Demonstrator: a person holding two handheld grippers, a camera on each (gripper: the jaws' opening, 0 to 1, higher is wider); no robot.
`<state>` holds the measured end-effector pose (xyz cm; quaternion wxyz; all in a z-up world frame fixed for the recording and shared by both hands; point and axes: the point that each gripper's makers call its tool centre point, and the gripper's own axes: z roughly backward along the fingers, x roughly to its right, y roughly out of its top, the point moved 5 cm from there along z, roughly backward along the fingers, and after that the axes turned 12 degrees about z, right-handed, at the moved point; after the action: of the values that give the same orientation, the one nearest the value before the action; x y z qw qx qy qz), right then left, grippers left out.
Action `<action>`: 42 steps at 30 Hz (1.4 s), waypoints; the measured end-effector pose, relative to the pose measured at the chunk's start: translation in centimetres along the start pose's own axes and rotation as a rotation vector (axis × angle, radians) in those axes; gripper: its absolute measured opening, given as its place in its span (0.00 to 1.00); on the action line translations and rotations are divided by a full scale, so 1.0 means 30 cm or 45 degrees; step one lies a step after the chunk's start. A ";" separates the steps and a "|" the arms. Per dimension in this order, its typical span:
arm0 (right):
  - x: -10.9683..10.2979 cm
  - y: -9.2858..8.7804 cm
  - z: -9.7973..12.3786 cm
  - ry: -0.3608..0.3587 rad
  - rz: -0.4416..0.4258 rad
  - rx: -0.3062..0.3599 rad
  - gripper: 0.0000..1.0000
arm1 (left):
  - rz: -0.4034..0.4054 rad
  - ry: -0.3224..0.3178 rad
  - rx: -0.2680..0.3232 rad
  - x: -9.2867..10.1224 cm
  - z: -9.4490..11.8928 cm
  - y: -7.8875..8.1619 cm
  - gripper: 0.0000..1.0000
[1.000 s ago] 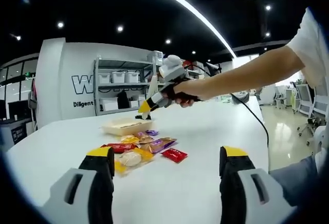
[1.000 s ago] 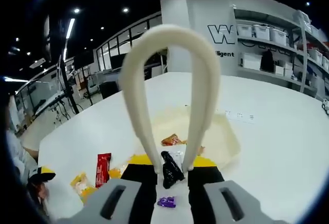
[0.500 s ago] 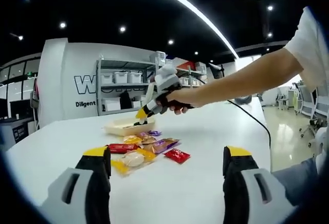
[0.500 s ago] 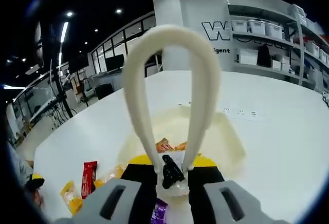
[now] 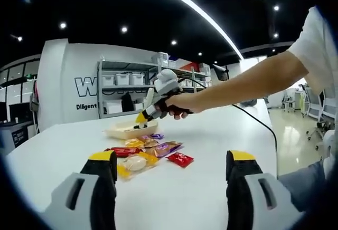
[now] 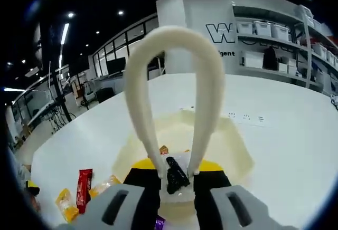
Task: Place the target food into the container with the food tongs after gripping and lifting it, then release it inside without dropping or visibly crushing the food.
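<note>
One outstretched arm (image 5: 248,79) holds tongs (image 6: 171,90) over container (image 6: 235,145).

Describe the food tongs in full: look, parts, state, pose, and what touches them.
The food tongs are cream-white, plastic-looking, made as one bent strip: a rounded loop joining two arms that narrow toward the tips. In the right gripper view the loop points away from the camera and the arms run back between the right gripper, whose jaws press them from both sides. The tips pinch a small dark wrapped snack. They hang over the shallow cream container. In the left gripper view they slant down toward the container.
</note>
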<state>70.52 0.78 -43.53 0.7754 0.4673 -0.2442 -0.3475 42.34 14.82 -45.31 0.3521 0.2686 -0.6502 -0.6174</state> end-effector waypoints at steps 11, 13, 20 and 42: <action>-0.032 0.022 0.054 0.003 -0.001 0.023 0.15 | -0.003 -0.004 -0.002 0.005 0.000 -0.001 0.82; -0.041 0.018 0.063 0.016 -0.004 0.009 0.15 | -0.008 -0.003 -0.001 0.006 0.001 -0.001 0.82; -0.057 0.011 0.104 0.043 -0.019 -0.009 0.15 | -0.012 -0.003 -0.006 0.006 0.003 -0.001 0.81; -0.110 -0.069 0.224 0.085 -0.056 -0.018 0.16 | -0.031 -0.011 -0.005 0.006 0.000 0.000 0.78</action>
<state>63.04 -1.08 -42.59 0.7786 0.4784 -0.2051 -0.3504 42.23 14.69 -45.28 0.3423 0.2733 -0.6471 -0.6240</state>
